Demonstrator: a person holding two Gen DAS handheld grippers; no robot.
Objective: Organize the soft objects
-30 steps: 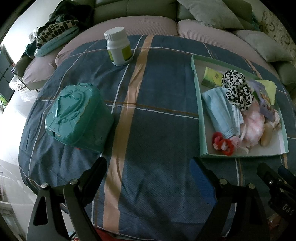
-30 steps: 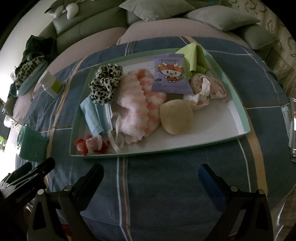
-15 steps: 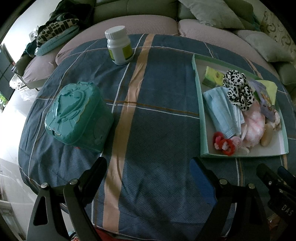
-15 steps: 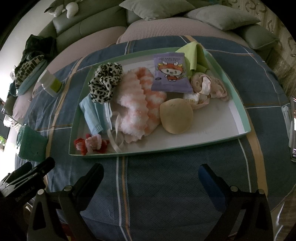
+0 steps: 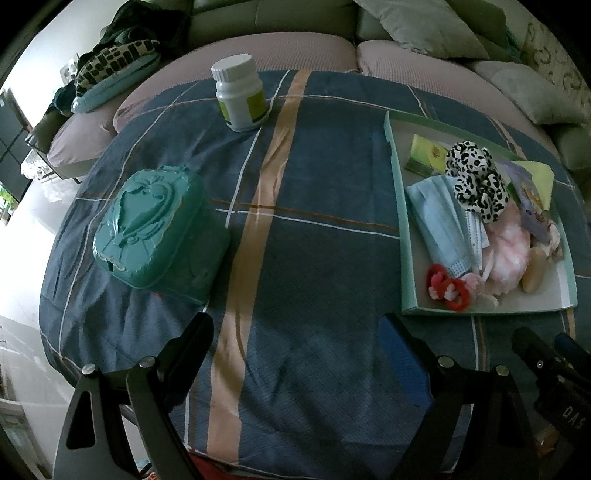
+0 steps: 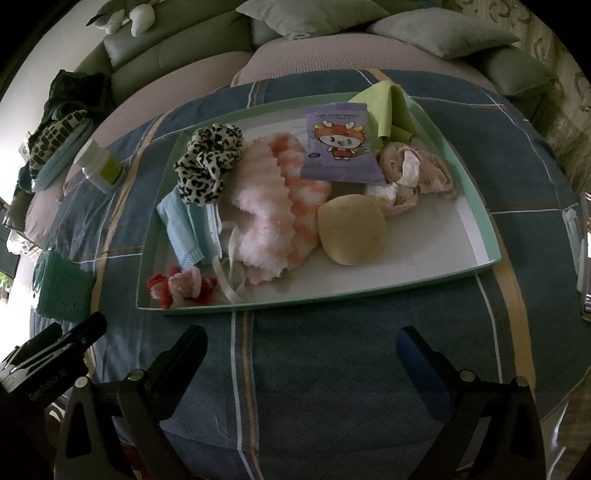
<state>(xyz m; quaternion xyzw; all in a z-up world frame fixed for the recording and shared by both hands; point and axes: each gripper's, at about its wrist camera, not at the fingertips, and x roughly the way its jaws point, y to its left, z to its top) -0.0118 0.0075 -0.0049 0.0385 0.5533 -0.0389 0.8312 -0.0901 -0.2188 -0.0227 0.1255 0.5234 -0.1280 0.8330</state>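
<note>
A green-rimmed white tray [image 6: 436, 275] [image 5: 397, 177] on the blue plaid cloth holds the soft things: a leopard-print scrunchie [image 6: 208, 162] [image 5: 476, 181], a blue face mask [image 6: 188, 225] [image 5: 439, 221], a fluffy pink piece [image 6: 273, 218] [image 5: 506, 247], a red and pink hair tie [image 6: 177, 286] [image 5: 448, 288], a tan round sponge [image 6: 351, 229], a purple cartoon packet [image 6: 340, 147], a green cloth [image 6: 388, 107] and beige socks [image 6: 417, 173]. My right gripper [image 6: 301, 345] hangs open over the cloth just in front of the tray. My left gripper [image 5: 297, 332] is open over bare cloth, left of the tray.
A teal lidded box [image 5: 159, 229] stands at the table's left. A white bottle with a green label [image 5: 240, 98] stands at the back. Behind the table runs a sofa with cushions [image 6: 314, 14] and a pile of clothes [image 5: 114, 66].
</note>
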